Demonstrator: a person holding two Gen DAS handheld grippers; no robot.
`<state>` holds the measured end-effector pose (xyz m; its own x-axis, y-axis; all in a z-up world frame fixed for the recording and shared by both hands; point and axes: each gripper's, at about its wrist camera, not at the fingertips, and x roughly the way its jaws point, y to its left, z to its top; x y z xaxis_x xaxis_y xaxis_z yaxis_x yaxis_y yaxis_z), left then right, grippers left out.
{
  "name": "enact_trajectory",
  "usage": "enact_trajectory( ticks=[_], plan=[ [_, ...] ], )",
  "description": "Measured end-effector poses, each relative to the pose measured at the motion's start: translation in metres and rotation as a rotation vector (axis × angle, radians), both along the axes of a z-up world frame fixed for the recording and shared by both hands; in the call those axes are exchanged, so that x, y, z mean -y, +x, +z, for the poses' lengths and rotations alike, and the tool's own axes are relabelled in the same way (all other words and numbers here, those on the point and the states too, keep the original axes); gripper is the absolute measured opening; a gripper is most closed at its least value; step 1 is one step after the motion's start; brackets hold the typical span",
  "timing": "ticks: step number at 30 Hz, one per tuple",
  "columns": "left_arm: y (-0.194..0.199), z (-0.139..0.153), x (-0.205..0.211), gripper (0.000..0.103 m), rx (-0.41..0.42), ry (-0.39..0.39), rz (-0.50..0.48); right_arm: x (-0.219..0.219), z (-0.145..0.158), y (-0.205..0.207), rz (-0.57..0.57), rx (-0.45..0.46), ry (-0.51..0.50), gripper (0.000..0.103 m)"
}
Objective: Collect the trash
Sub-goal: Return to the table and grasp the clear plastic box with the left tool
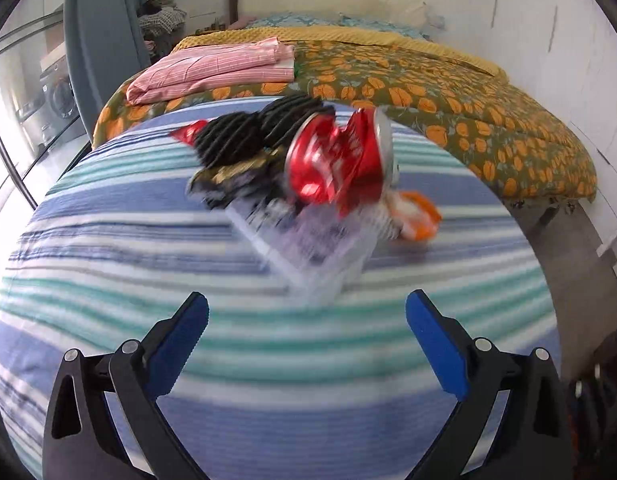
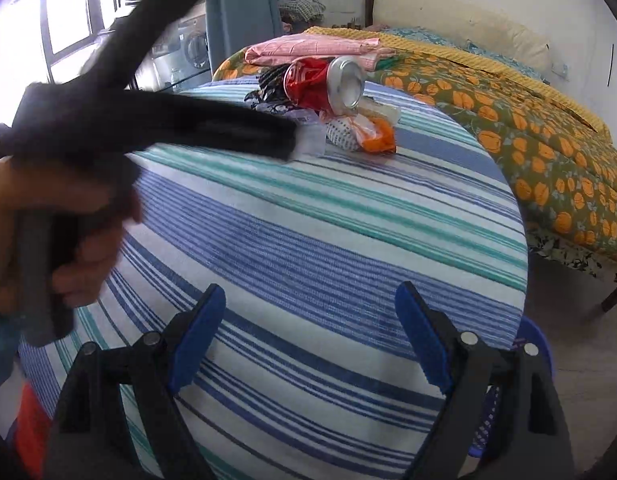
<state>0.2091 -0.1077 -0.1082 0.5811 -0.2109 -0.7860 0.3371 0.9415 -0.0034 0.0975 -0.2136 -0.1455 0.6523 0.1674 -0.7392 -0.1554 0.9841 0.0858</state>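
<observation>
A pile of trash lies on the striped cloth (image 1: 268, 360). It holds a crushed red can (image 1: 336, 164), a black ridged wrapper (image 1: 244, 136), a clear plastic piece (image 1: 312, 256) and an orange-white wrapper (image 1: 416, 216). My left gripper (image 1: 306, 316) is open and empty, just short of the clear plastic. In the right wrist view the can (image 2: 328, 84) and the orange wrapper (image 2: 372, 132) sit at the far side of the cloth (image 2: 308, 260). My right gripper (image 2: 310, 308) is open and empty, well back from the pile. The left gripper's body (image 2: 148, 120) reaches toward the pile.
A bed with an orange-patterned quilt (image 1: 468, 104) lies behind, with folded pink cloth (image 1: 212, 68) on it. A washing machine (image 2: 188, 48) and blue curtain (image 2: 244, 12) stand at the back left. A blue basket (image 2: 536, 344) shows below the cloth's right edge.
</observation>
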Motion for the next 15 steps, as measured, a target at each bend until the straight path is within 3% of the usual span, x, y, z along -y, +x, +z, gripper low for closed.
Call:
enact_trajectory(
  ticks=[4,8,10,15],
  plan=[
    [0.029,-0.010,0.019,0.098,-0.026,0.032,0.082,0.009,0.002,0.002,-0.005,0.017,0.035,0.084],
    [0.042,-0.019,0.011,0.098,-0.043,0.049,0.178,0.018,0.000,0.001,-0.015,0.022,0.041,0.084],
    [0.041,-0.019,-0.001,0.098,-0.064,0.024,0.189,0.021,-0.002,0.000,-0.019,0.018,0.038,0.085],
    [0.027,-0.016,-0.028,0.098,-0.042,0.055,0.174,0.025,-0.003,-0.002,-0.021,0.015,0.038,0.088]
  ],
)
